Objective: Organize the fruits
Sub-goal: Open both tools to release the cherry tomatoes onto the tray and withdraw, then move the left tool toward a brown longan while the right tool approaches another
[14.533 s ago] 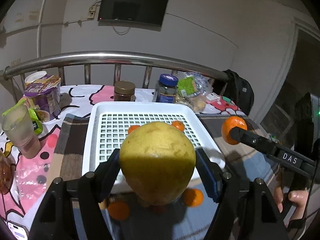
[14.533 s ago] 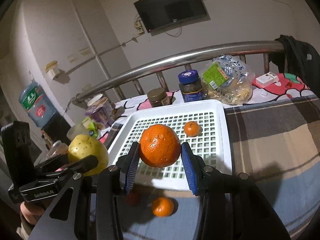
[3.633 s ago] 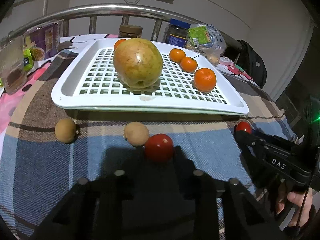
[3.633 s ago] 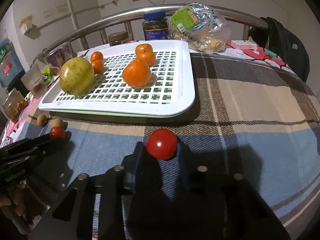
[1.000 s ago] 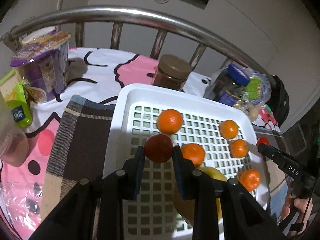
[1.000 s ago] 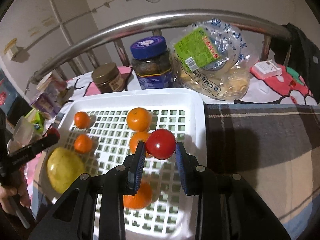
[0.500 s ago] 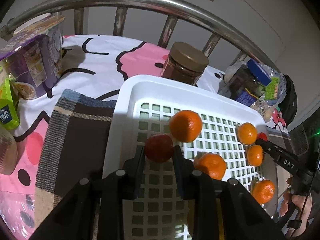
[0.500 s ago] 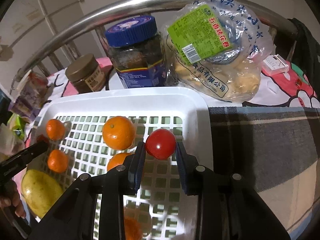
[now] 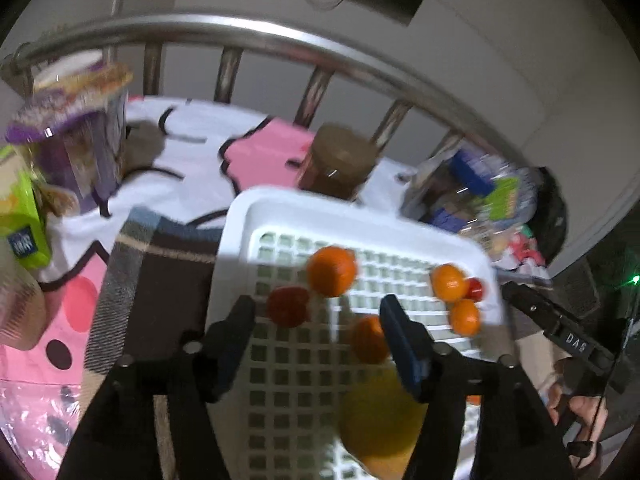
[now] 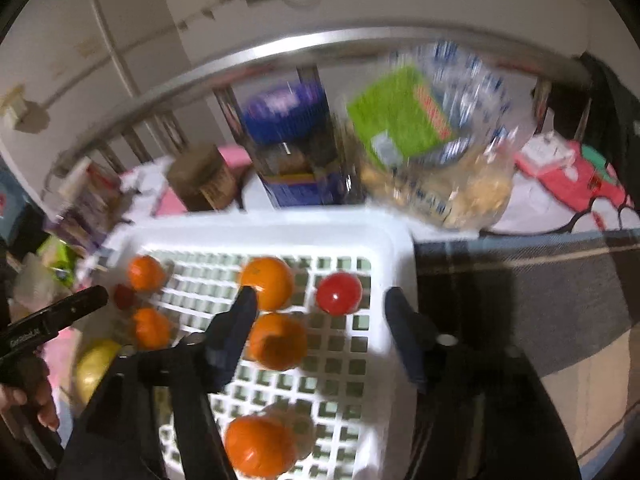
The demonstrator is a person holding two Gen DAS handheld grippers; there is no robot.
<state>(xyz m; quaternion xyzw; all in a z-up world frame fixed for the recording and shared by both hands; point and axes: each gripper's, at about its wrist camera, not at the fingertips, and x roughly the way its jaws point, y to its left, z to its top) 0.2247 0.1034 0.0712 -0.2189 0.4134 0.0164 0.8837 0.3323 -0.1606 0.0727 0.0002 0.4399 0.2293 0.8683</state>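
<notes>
A white slotted tray point(image 9: 248, 216) point(image 10: 396, 248) lies on the plaid cloth and holds several oranges point(image 9: 331, 271) point(image 10: 266, 282), a large yellow fruit point(image 9: 380, 416) point(image 10: 94, 368) and two red tomatoes. My left gripper point(image 9: 316, 320) is open above the tray's far left corner; a tomato point(image 9: 288, 306) lies free between its fingers. My right gripper point(image 10: 318, 320) is open above the tray's far right corner; the other tomato point(image 10: 339, 293) lies free on the tray between its fingers. Both views are blurred.
A metal rail point(image 9: 280, 44) runs behind the tray. A brown-lidded jar point(image 9: 340, 164), a blue-lidded jar point(image 10: 288, 136) and a bagged snack point(image 10: 432, 140) stand behind it. Purple and green packets point(image 9: 68, 148) stand on the left.
Both grippers have opened and let go of their tomatoes, which now lie on the tray. Both grippers have drawn back and up a little.
</notes>
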